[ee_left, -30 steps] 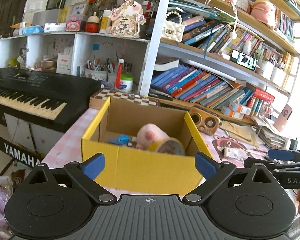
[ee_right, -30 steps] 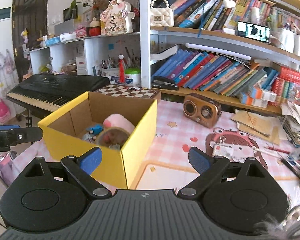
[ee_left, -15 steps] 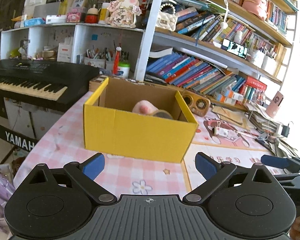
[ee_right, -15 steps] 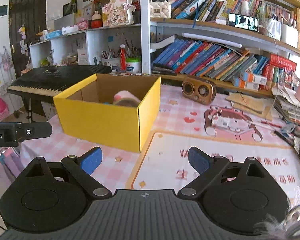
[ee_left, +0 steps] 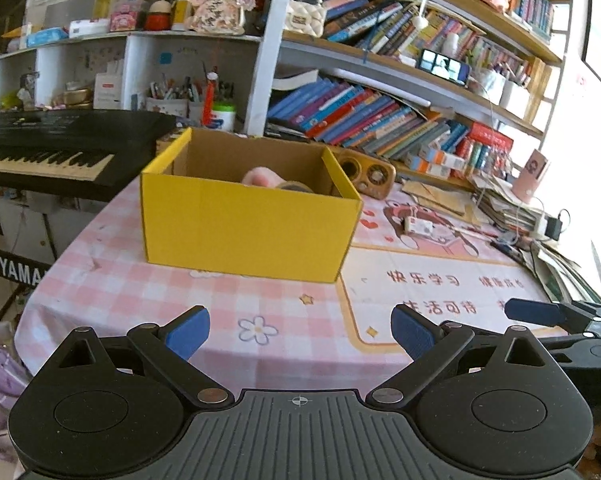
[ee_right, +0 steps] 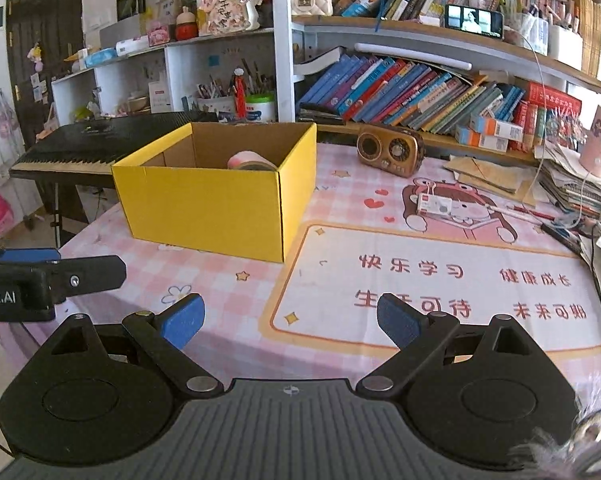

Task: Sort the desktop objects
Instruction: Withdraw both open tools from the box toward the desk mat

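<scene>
Left wrist view: the left claw (ee_left: 300, 330) hangs spread wide and empty above the near edge of the pink checked worktop (ee_left: 120, 280). Ahead stands an open yellow cardboard box (ee_left: 248, 220), a pink plush toy (ee_left: 260, 176) and a roll of tape (ee_left: 296, 187) showing over its rim. The right claw (ee_right: 290, 320) is likewise spread and empty, over the worktop near the cream cartoon desk mat (ee_right: 440, 280). A brown wooden retro radio (ee_right: 390, 150) sits behind the box.
</scene>
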Available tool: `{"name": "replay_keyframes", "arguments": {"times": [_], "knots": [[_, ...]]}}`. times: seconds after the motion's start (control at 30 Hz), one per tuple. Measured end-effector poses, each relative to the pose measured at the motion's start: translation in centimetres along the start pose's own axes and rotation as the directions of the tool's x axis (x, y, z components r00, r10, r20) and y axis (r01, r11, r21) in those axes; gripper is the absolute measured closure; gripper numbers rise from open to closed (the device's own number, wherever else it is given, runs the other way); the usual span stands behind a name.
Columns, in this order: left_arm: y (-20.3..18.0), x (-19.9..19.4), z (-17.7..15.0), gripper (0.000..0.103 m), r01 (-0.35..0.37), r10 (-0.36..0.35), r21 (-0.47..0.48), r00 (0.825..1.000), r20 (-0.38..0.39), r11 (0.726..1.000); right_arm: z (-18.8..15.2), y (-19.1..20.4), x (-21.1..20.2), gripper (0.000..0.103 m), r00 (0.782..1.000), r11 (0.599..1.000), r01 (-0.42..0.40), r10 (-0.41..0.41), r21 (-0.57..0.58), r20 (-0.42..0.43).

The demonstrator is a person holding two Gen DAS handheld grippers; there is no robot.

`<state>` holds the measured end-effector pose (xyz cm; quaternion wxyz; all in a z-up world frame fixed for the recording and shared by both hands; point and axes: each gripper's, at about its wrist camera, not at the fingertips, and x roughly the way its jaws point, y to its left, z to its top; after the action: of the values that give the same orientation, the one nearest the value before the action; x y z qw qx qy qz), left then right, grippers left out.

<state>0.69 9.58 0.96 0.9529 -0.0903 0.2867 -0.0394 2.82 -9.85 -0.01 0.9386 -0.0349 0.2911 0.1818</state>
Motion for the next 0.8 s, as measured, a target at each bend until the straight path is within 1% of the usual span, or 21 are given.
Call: {"name": "replay_keyframes", "arguments": {"times": [0.43,0.8], "knots": [[-1.7,1.5,-0.3,0.004,0.064,-0.062,0.044,0.996,-0.058,0.997,-0.7,-1.4,-0.6,0.009,0.997,0.996,0.068,-0.067,0.051,-0.035],[-3.0,3.2,0.1,0.004,0.114,-0.108,0.063,0.99,-0.088,0.992,-0.9,-3.0,-0.6,0.009,0.992,0.99,0.114,-0.109,0.081,-0.059]]}}
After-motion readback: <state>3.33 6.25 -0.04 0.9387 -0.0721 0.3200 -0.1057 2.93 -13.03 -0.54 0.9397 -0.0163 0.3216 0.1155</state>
